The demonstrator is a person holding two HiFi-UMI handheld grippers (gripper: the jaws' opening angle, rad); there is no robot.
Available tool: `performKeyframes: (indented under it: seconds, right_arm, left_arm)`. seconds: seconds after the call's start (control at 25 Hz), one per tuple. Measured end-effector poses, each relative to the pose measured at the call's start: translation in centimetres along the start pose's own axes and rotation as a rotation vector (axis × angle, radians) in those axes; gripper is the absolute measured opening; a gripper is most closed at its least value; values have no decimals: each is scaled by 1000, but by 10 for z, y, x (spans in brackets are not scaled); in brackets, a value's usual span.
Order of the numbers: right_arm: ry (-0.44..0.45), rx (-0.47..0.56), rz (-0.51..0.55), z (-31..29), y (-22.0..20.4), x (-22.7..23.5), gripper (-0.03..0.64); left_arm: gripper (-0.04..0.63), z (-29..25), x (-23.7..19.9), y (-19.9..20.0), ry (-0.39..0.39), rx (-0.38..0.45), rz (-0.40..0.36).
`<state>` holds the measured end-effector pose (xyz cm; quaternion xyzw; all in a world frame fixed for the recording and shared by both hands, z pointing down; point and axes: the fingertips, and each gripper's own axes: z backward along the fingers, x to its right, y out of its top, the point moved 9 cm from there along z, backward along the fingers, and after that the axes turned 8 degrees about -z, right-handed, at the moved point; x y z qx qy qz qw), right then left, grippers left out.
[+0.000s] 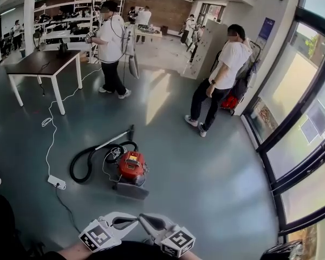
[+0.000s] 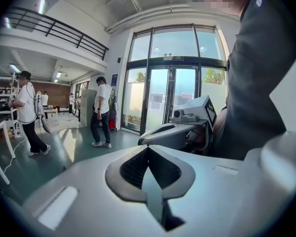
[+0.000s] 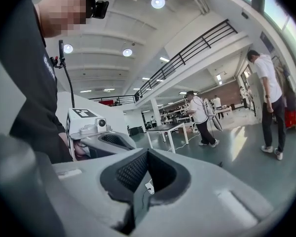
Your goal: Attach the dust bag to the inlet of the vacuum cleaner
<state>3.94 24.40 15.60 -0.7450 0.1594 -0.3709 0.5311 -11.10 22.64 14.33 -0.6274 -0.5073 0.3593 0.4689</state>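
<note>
Red canister vacuum cleaner (image 1: 131, 167) lies well beyond my left gripper (image 2: 148, 154) and right gripper (image 3: 147, 154), both closed, empty; dust bag unseen.

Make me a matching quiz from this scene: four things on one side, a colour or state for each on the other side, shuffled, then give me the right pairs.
Things:
1. vacuum cleaner
2. hose
3. power strip
4. table

Descriptions:
A. white, lying flat on the floor
B. red body
C. black, curled in a loop on the floor
D. dark top on white legs

Pairs: 1-B, 2-C, 3-A, 4-D
</note>
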Motion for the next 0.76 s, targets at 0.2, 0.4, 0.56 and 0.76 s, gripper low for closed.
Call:
performKeyframes:
  seconds: [0.2, 0.4, 0.56, 0.76]
  right_arm:
    - [1, 23, -12, 3, 6, -6, -8]
    - [12, 3, 19, 0, -2, -12, -6]
    - [3, -11, 29, 3, -5, -12, -6]
    - [-15, -18, 20, 7, -2, -20, -8]
  left_arm:
    - [17, 2, 5, 4, 4, -6, -18]
    - [17, 10, 7, 0, 12, -8, -24]
    - [17, 13, 11, 1, 18, -9, -25]
    - [17, 16, 18, 0, 22, -17, -15]
